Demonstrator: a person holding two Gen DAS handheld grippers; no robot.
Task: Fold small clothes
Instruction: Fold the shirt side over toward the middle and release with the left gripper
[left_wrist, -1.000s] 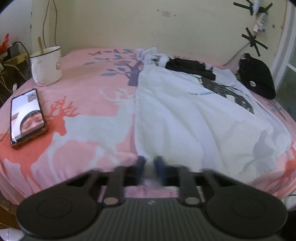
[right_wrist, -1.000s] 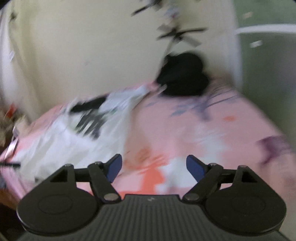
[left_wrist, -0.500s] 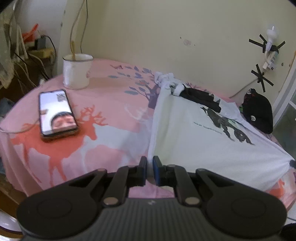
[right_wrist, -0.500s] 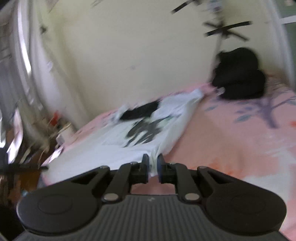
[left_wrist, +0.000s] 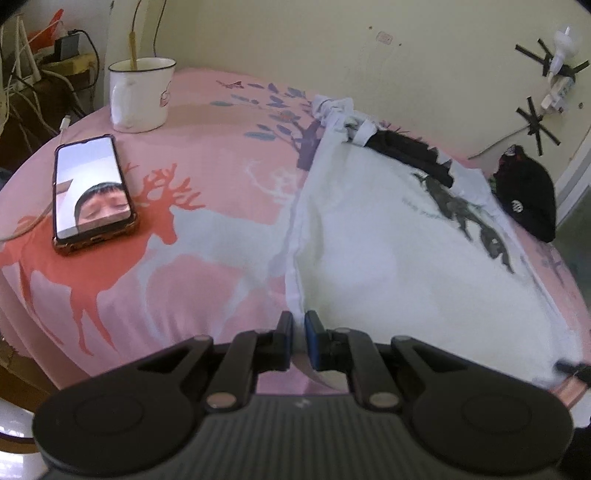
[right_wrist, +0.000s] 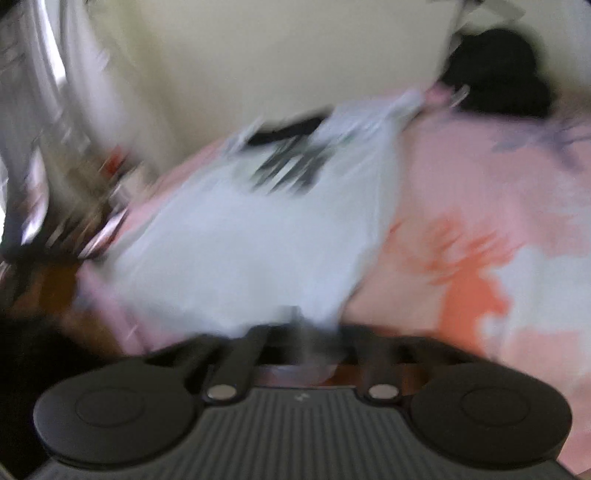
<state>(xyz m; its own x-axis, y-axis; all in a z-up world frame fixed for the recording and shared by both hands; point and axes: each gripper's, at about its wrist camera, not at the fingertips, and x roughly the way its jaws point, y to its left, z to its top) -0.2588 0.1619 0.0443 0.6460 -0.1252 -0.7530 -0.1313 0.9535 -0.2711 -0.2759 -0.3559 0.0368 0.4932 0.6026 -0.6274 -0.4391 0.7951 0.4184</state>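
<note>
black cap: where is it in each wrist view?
Left wrist: black cap at right edge, on the pink cloth beyond the white shirt.
Right wrist: blurred, cap top right, by the wall.
Shared landmark: the shirt's dark print.

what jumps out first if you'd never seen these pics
A white t-shirt with a dark print lies across the pink deer bedsheet, its near corner pinched in the left tongs. Left of it a phone shows a face, with a white mug behind. The right view is blurred.
</note>
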